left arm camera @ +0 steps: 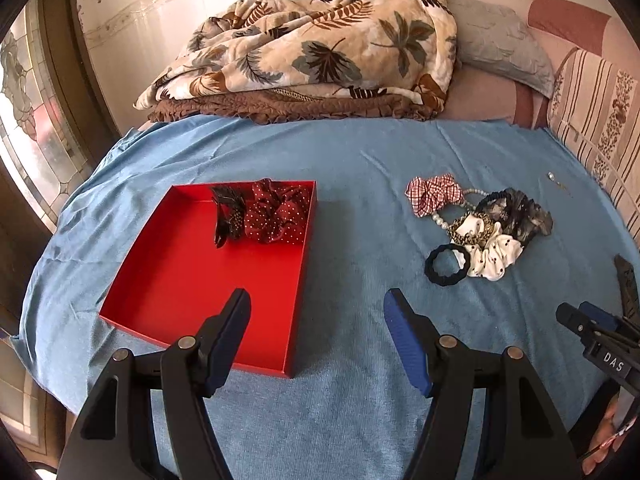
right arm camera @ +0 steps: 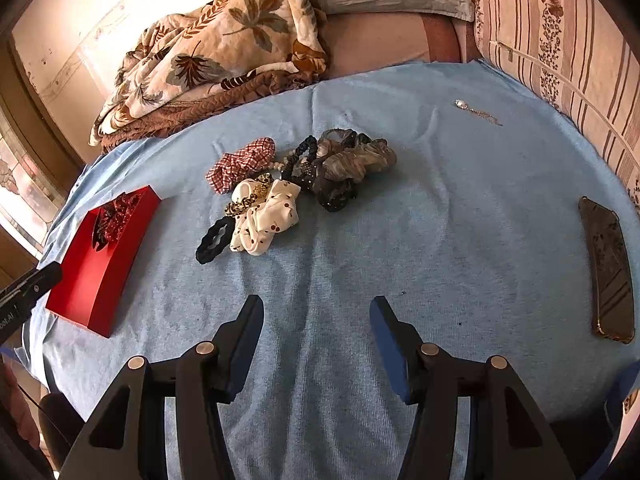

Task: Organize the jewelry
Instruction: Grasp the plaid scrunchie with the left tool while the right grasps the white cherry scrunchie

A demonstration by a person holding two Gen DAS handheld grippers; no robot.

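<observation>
A red box (left arm camera: 180, 304) lies on the blue cloth and holds a dark red dotted scrunchie (left arm camera: 276, 212) and a black hair clip (left arm camera: 228, 216); the box also shows in the right wrist view (right arm camera: 92, 276). A pile of scrunchies (right arm camera: 280, 184) lies mid-cloth: red checked (left arm camera: 434, 192), white with cherries (left arm camera: 494, 256), black (left arm camera: 446, 266), grey sheer (left arm camera: 520, 212), with a pearl string (left arm camera: 440, 220). A small silver pendant (right arm camera: 476, 110) lies apart. My left gripper (left arm camera: 316, 300) is open and empty by the box's near right corner. My right gripper (right arm camera: 316, 308) is open and empty, short of the pile.
A dark phone (right arm camera: 610, 268) lies at the cloth's right edge. A leaf-print blanket (left arm camera: 312, 48) and grey pillow (left arm camera: 500, 48) are heaped at the back. A striped cushion (right arm camera: 560, 40) borders the right. A window (left arm camera: 28, 120) is at left.
</observation>
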